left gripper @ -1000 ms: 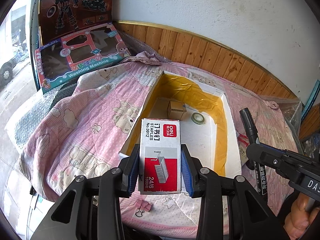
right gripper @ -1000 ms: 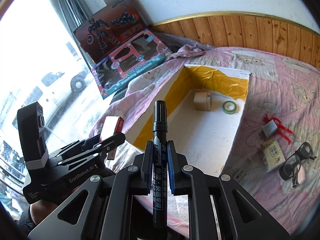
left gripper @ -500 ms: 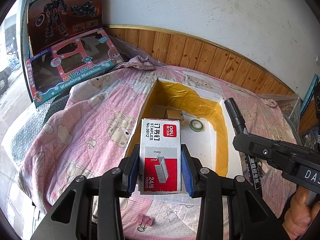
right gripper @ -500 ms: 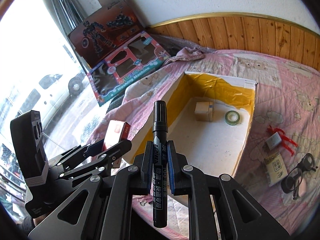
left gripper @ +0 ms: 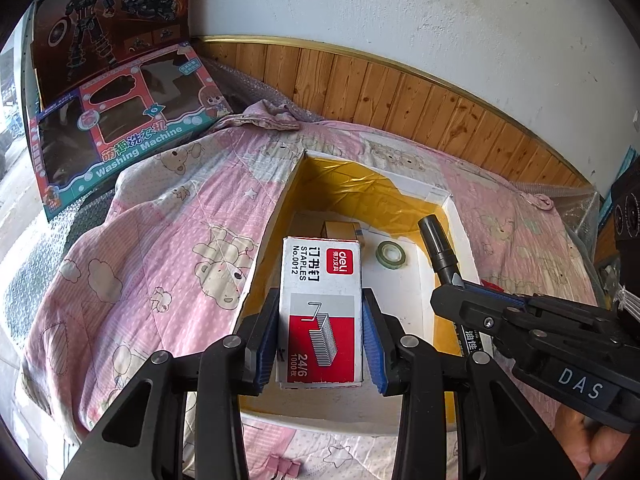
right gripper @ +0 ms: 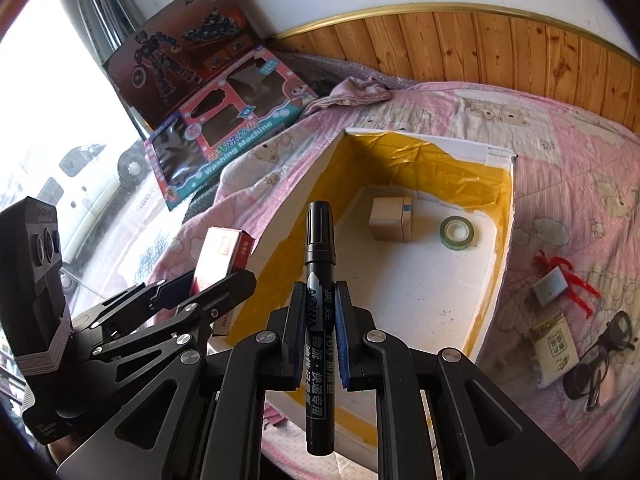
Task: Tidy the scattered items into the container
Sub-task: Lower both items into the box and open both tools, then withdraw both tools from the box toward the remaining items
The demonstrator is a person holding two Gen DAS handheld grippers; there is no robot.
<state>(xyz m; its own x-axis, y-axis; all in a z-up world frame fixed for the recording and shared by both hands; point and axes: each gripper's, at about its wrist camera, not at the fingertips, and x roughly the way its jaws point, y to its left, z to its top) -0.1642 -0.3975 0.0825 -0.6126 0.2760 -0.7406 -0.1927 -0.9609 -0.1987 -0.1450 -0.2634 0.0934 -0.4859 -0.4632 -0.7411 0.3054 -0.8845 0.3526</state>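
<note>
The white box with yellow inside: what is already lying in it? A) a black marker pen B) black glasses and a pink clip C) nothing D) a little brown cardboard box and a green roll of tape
D: inside the white box with yellow lining, the little brown cardboard box and green roll of tape lie on its floor.

Bed under a pink bear-print quilt [left gripper: 192,216], backed by wooden wall panelling.
Open white container [right gripper: 505,236] with yellow-taped inner walls, resting on the quilt near the middle; to its right, in the right wrist view, a small card with red ribbon [right gripper: 554,286], a pale packet [right gripper: 554,350] and black glasses [right gripper: 600,360], close together; pink binder clips [left gripper: 285,467] at the near edge; two toy boxes [left gripper: 116,120] leaning at the far left.
</note>
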